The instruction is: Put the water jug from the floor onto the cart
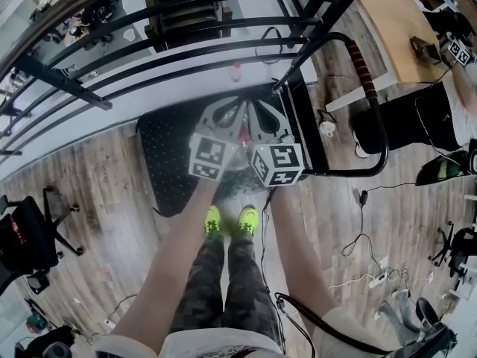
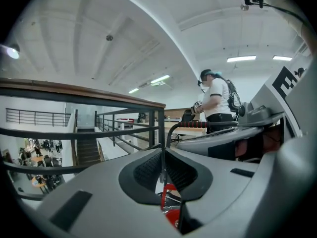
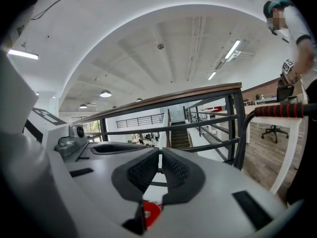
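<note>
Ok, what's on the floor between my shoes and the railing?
The cart: its black deck fills the stretch from the shoes to the foot of the railing, seen in the head view.

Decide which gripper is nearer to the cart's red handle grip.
Right. The right gripper is on the side toward the red handle grip; the left gripper sits beside it, farther from the grip.

Wood-plank floor (image 1: 97,177); studded black cart deck (image 1: 160,162); matt dark metal railing (image 2: 161,125)
</note>
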Action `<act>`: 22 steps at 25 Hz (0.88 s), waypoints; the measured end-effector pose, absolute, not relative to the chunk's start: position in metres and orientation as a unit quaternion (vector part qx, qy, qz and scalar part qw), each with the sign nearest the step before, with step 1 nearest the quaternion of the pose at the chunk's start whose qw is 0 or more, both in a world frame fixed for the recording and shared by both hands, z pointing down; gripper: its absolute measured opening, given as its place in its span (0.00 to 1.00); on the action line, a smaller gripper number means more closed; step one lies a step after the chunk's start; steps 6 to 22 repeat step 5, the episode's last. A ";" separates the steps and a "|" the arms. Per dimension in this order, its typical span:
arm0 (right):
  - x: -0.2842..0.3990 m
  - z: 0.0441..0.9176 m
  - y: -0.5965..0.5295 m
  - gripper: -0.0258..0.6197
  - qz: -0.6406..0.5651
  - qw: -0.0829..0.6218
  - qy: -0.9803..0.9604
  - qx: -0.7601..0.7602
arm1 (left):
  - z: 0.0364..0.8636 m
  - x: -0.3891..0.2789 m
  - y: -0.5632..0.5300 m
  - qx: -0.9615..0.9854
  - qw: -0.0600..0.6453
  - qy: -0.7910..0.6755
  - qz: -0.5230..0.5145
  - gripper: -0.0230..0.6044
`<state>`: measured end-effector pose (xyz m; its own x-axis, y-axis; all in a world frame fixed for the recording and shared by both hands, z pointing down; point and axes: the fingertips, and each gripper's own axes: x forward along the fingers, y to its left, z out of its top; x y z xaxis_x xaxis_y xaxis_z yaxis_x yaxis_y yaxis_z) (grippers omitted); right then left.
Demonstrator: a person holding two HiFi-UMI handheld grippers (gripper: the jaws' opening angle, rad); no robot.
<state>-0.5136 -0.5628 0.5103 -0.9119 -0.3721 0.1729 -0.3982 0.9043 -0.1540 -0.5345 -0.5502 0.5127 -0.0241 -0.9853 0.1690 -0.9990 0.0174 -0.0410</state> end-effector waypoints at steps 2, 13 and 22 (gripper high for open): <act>-0.515 0.511 -0.562 0.09 0.095 0.071 -0.973 0.197 | 0.512 -0.536 -0.549 0.696 0.047 -0.712 0.073 0.08; -0.517 0.513 -0.562 0.09 0.096 0.074 -0.973 0.197 | 0.514 -0.539 -0.548 0.696 0.047 -0.713 0.075 0.08; -0.517 0.513 -0.562 0.09 0.096 0.074 -0.973 0.197 | 0.514 -0.539 -0.548 0.696 0.047 -0.713 0.075 0.08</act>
